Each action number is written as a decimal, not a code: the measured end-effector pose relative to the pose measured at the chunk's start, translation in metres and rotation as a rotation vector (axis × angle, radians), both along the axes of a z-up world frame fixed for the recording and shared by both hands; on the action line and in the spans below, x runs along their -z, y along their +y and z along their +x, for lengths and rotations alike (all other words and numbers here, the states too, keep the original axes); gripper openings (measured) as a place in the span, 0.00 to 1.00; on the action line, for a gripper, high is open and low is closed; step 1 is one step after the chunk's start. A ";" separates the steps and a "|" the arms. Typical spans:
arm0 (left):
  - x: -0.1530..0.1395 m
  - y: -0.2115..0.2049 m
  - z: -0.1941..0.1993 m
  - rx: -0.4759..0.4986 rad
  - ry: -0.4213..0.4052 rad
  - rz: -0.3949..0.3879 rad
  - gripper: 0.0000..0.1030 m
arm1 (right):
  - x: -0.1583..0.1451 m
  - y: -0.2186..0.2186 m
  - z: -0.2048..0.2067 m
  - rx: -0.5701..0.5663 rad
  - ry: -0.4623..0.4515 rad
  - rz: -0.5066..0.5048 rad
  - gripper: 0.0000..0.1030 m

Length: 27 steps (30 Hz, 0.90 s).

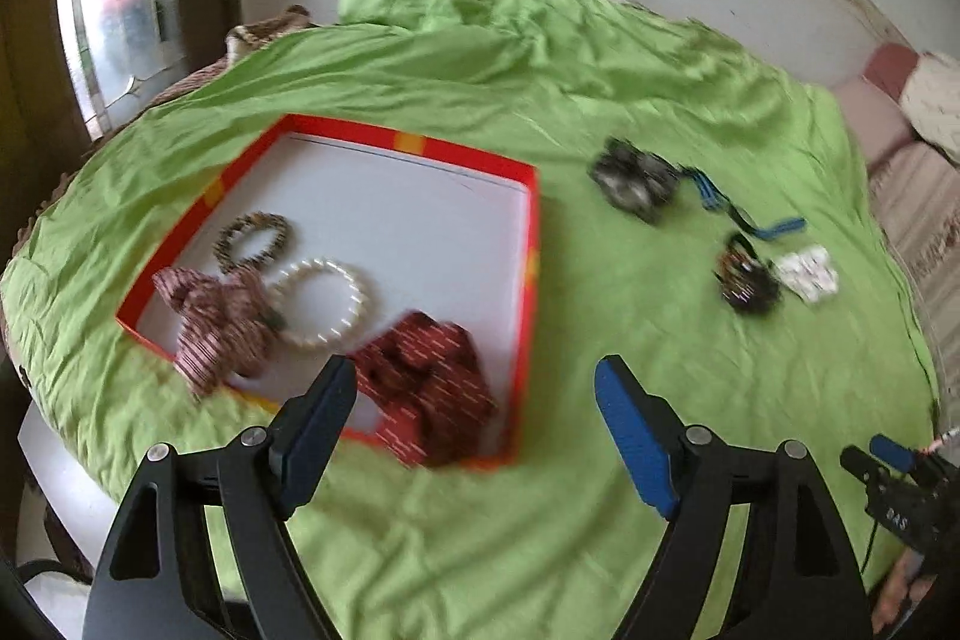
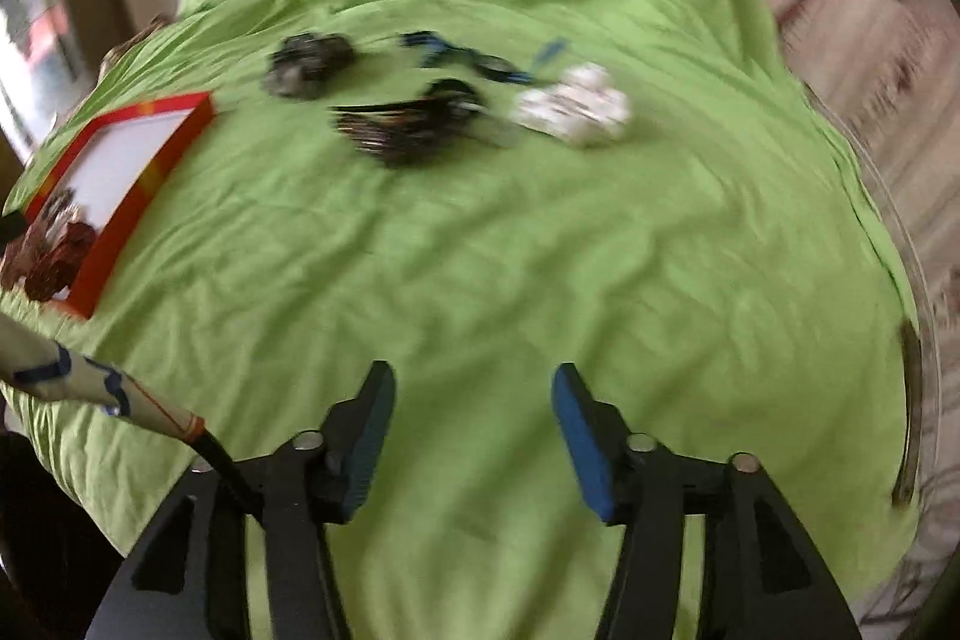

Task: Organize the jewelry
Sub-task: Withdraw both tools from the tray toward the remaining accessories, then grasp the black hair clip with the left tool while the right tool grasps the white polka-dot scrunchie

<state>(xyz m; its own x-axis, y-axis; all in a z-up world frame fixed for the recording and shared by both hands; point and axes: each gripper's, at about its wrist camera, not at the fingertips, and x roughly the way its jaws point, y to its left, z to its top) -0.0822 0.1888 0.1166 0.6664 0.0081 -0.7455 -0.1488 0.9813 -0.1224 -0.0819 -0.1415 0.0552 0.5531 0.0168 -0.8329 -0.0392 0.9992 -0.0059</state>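
Red scrunchie (image 1: pixel 429 388) crumpled in tray (image 1: pixel 528 280) corner.

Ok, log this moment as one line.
left tongs: open, empty | right tongs: open, empty | red box: pearl bracelet, scrunchies inside | green sheet: white scrunchie, others loose

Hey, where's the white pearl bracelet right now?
In the left wrist view the white pearl bracelet lies inside the red box, towards its lower left, between the pink striped scrunchie and the dark red scrunchie.

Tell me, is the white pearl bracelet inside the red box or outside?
Inside. The pearl bracelet lies on the white floor of the red box, beside two fabric scrunchies.
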 end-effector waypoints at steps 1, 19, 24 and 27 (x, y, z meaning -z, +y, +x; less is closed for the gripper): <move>-0.001 -0.007 -0.001 0.008 0.005 0.005 0.78 | 0.000 -0.009 -0.004 0.012 -0.003 0.011 0.66; -0.005 -0.074 0.050 0.117 0.121 -0.091 0.78 | 0.018 -0.104 -0.011 0.156 -0.052 0.199 0.83; 0.002 -0.085 0.077 0.136 0.139 -0.084 0.78 | 0.025 -0.111 0.006 0.167 -0.041 0.264 0.82; 0.009 -0.103 0.095 0.194 0.142 -0.071 0.78 | 0.027 -0.110 0.023 0.156 -0.033 0.301 0.80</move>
